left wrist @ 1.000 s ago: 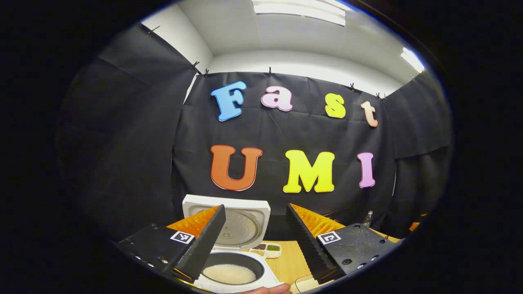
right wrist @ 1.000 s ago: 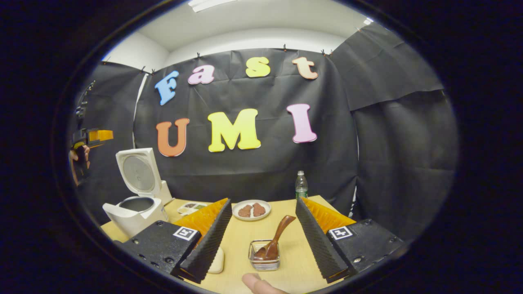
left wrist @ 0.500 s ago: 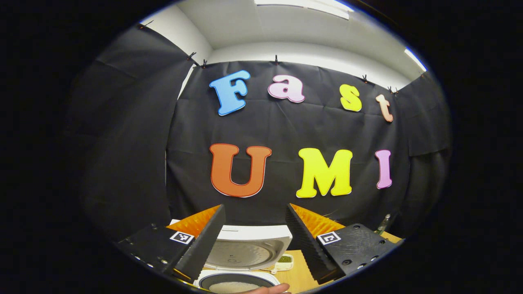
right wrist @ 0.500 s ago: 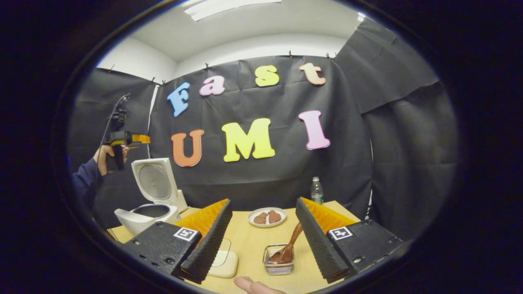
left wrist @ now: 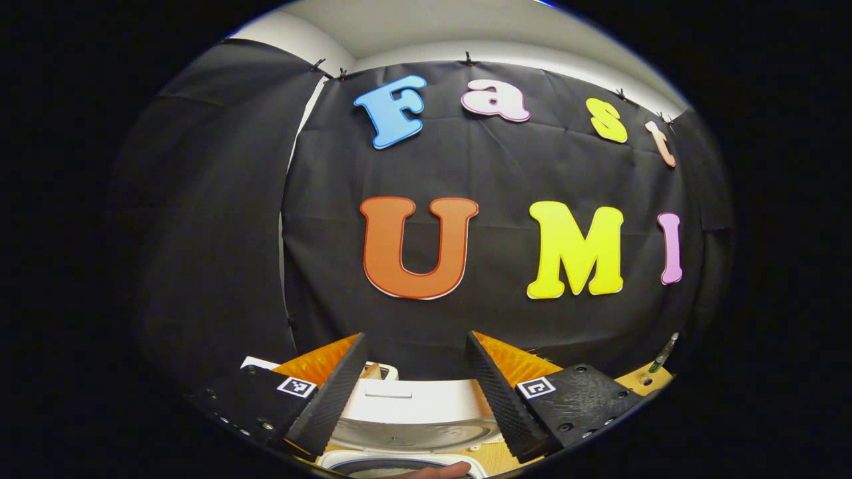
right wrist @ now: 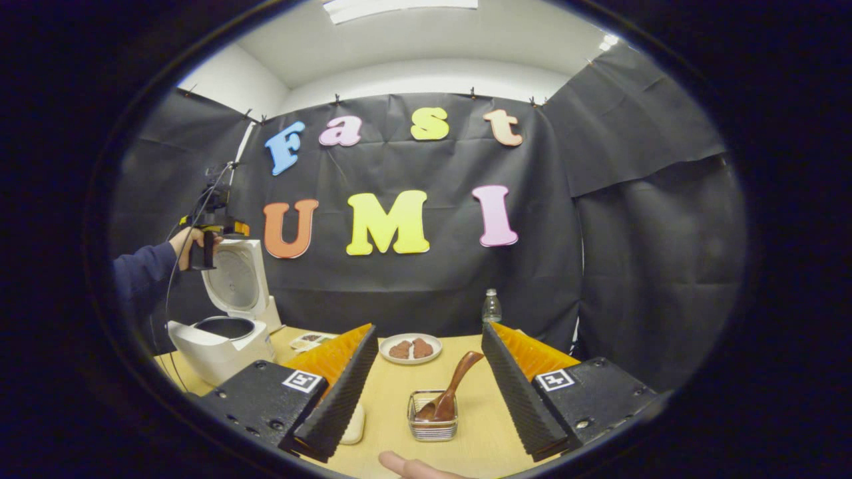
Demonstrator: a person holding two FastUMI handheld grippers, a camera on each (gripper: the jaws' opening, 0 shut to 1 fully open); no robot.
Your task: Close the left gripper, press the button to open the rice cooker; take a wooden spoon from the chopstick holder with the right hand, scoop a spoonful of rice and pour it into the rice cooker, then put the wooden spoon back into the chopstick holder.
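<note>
The white rice cooker (right wrist: 219,342) stands at the table's left with its lid (right wrist: 234,279) raised. In the left gripper view the raised lid (left wrist: 409,406) sits low between my fingers, with the pot rim (left wrist: 399,460) at the bottom edge. My left gripper (left wrist: 415,336) is open and holds nothing; a hand keeps that left gripper (right wrist: 213,226) high, level with the lid's top. The wooden spoon (right wrist: 454,389) leans in the small clear holder (right wrist: 432,422). My right gripper (right wrist: 429,326) hangs open above and just behind the holder, apart from the spoon.
On the wooden table (right wrist: 472,392) are a plate (right wrist: 411,348) with brown pieces, a bottle (right wrist: 491,307) at the back, a small compartment tray (right wrist: 309,339) beside the cooker, and a cream-coloured box (right wrist: 353,426) beside my left finger. A fingertip (right wrist: 406,466) shows at the bottom.
My left gripper has risen and drawn closer to the raised lid; the pot with rice has slid out of its view's bottom. The right gripper only drifted slightly; both stayed open.
</note>
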